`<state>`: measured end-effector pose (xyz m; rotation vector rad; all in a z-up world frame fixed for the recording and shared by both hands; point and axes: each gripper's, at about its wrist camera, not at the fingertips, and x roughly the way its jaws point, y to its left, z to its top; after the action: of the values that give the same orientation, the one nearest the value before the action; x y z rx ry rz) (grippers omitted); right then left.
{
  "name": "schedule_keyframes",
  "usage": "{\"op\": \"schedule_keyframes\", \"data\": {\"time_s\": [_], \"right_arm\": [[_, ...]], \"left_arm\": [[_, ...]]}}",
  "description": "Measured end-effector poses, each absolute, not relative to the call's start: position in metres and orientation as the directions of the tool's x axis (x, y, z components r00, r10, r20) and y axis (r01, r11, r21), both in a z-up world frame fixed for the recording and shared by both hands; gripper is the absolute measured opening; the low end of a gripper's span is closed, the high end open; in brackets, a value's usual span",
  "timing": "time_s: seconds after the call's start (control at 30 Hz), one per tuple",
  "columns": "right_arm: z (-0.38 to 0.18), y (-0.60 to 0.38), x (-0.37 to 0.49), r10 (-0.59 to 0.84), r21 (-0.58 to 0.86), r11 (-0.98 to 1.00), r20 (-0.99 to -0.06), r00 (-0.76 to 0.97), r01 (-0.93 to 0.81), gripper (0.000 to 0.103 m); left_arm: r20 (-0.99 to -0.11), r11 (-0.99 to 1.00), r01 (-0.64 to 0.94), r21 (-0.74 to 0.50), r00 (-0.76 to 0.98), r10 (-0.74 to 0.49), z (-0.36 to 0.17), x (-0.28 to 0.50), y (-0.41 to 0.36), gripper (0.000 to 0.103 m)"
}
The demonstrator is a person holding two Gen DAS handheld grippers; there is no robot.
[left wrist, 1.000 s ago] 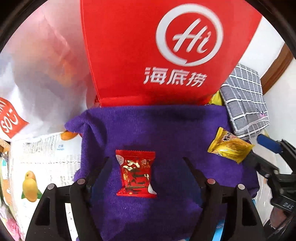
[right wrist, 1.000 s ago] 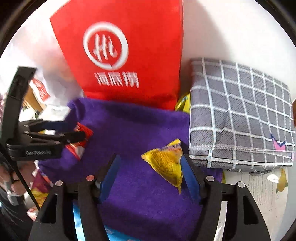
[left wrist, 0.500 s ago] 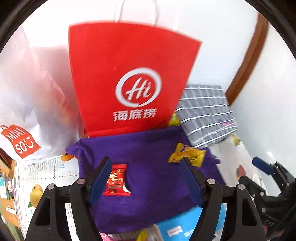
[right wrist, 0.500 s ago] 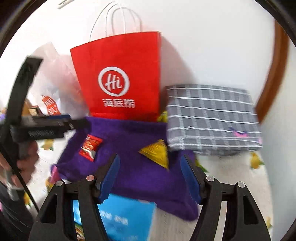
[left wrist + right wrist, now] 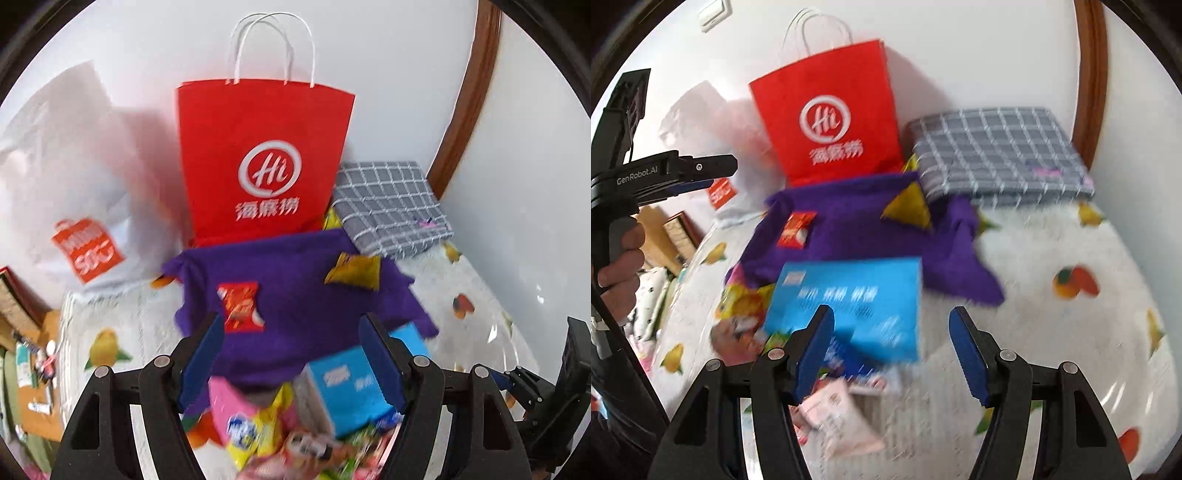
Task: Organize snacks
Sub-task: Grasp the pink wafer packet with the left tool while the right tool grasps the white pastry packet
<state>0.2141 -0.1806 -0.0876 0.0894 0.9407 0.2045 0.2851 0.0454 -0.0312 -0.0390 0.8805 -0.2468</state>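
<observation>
Both tools empty: left gripper (image 5: 291,350) agape, right gripper (image 5: 892,350) easing shut on nothing. Snack pile (image 5: 295,424) heaped at purple cloth's (image 5: 295,266) near edge, directly under left; blue box (image 5: 849,295) lying broadside before right.

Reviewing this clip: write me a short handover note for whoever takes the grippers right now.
Left gripper: open, nothing held.
Right gripper: jaws closing, nothing between them.
On the purple cloth: red snack packet on its left side, yellow snack packet on its right side, apart from each other.
Unsorted pile nearer the cameras: blue box with mixed packets around it.
Red paper bag stands upright behind the cloth.
Done: two packets laid out. Left: the pile.
</observation>
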Motion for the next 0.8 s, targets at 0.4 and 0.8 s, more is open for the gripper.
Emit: {"op": "schedule_keyframes", "data": {"time_s": [0.4,0.8], "right_arm": [[-0.141,-0.146,0.169,0.293,0.162,0.942,-0.827,0.48,-0.295,0.063],[-0.175,-0.15,0.156,0.232,0.077,0.951,-0.818,0.526,-0.3,0.041]], "left_arm": [[-0.787,0.993,0.065,-0.104,0.605,-0.122,-0.057,0.2,0.099,0.073],[-0.83,0.989,-0.051,-0.138,0.552,-0.087,-0.117,0.144,0.121,0.072]]}}
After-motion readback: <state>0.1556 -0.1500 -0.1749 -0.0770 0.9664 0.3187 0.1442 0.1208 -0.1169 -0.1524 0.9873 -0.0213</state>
